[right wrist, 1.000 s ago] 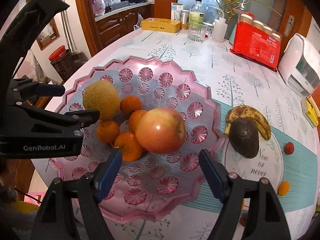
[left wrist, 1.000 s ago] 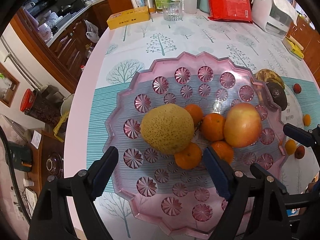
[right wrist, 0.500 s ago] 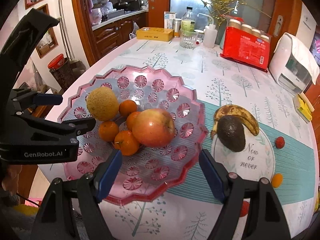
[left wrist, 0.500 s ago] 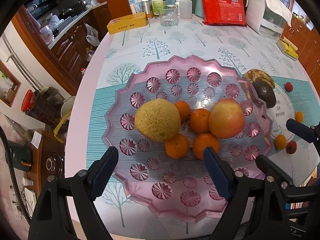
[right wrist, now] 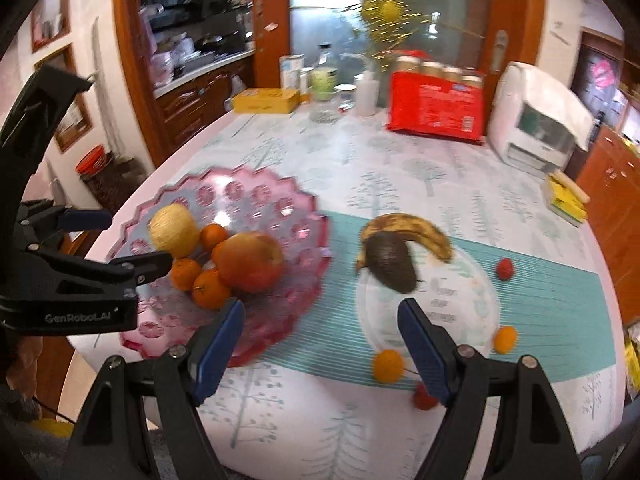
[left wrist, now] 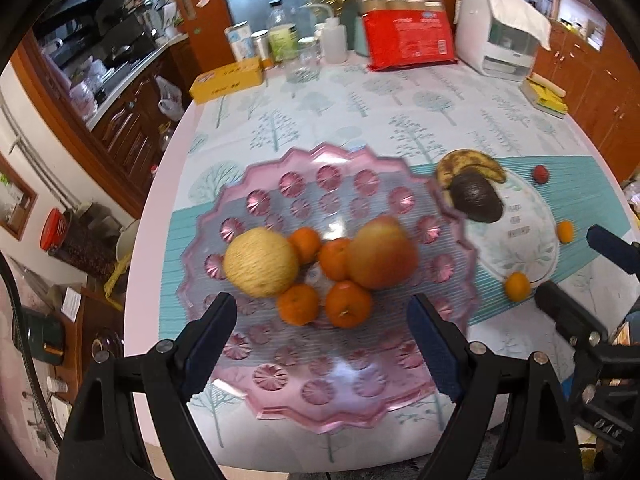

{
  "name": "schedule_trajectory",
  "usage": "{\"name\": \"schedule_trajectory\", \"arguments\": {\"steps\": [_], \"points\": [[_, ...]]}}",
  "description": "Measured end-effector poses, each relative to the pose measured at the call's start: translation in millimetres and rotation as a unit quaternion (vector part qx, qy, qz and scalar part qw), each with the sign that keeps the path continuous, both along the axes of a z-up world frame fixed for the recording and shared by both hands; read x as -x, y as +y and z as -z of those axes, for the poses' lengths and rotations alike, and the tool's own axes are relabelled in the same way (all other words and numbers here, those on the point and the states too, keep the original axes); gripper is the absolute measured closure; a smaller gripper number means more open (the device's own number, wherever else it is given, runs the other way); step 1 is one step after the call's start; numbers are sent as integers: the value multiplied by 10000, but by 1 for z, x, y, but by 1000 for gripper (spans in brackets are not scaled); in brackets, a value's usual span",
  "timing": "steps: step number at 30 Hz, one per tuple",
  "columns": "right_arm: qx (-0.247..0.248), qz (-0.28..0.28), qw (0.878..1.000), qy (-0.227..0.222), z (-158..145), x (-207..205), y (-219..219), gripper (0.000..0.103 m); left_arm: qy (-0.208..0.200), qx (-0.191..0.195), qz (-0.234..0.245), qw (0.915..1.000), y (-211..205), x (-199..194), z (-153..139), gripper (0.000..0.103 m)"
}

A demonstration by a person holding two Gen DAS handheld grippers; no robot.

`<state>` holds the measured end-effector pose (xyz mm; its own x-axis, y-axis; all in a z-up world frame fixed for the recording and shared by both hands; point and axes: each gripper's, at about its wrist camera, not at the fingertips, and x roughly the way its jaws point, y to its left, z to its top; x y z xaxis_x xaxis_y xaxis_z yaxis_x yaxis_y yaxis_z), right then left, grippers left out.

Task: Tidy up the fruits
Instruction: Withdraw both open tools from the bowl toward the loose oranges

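Observation:
A pink scalloped tray (left wrist: 304, 188) (right wrist: 288, 208) on the table holds a yellow pear (left wrist: 260, 262) (right wrist: 174, 227), a red-yellow apple (left wrist: 382, 254) (right wrist: 250, 260) and several tangerines (left wrist: 346, 308) (right wrist: 210, 288). To its right a banana (left wrist: 468, 162) (right wrist: 416, 228) and a dark avocado (left wrist: 478, 198) (right wrist: 392, 262) lie on a round mat (left wrist: 520, 236) (right wrist: 448, 308). Small orange fruits (left wrist: 517, 286) (right wrist: 387, 366) and a red one (right wrist: 505, 268) lie loose nearby. My left gripper (left wrist: 322, 322) hangs open above the tray's near side. My right gripper (right wrist: 320, 326) is open over the gap between tray and mat. Both are empty.
At the table's far end stand a yellow box (left wrist: 226, 80), bottles and a glass (left wrist: 308, 62), a red package (left wrist: 410, 42) and a white appliance (left wrist: 500, 46). A yellow sponge (left wrist: 546, 98) lies at the right edge. Wooden cabinets flank the table.
Both grippers have pulled back and risen away from the tray, so tray and fruit look smaller and more of the table shows. The right gripper has swung toward the mat. Jaws unchanged.

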<state>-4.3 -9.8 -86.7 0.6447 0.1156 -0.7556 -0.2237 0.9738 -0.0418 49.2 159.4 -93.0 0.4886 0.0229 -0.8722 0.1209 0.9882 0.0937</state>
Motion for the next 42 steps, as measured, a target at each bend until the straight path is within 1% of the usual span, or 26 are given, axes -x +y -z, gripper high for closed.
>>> {"name": "schedule_trajectory", "arguments": {"steps": [3,6,11,14,17,23,26,29,33,37,38,40,42], "points": [[-51,285,9996,-74,-5,3,-24,23,-77,-2,130,9999,-18,3,-5,17],[-118,517,9986,-25,-7,4,-51,23,-168,0,275,9995,-41,2,-10,17],[-123,782,9967,165,-6,-2,-96,23,-212,19,387,9990,-81,1,-15,17],[-93,924,9955,192,-8,-5,-120,23,-257,17,415,9988,-105,1,-18,17],[-56,960,9950,262,-8,-9,-142,23,-302,55,398,9987,-125,1,-21,17],[76,827,9957,413,-2,-20,-171,23,-332,41,269,9991,-159,1,-19,17],[72,645,9964,536,6,-27,-185,23,-306,43,176,9994,-171,0,-14,17],[105,452,9970,619,15,-32,-193,24,-225,58,35,9997,-181,0,-4,17],[-7,222,9964,817,31,-43,-204,24,-56,94,-109,9999,-192,1,14,17],[-62,18,9950,1000,48,-55,-211,26,129,281,-302,9991,-196,3,33,18],[-66,-29,9945,1050,52,-58,-212,27,165,329,-354,9987,-197,3,37,19],[-92,-124,9932,1150,60,-63,-213,32,289,461,-507,9972,-196,4,48,21],[-150,-206,9918,1253,68,-69,-215,33,397,566,-651,9955,-194,3,56,25]]}}
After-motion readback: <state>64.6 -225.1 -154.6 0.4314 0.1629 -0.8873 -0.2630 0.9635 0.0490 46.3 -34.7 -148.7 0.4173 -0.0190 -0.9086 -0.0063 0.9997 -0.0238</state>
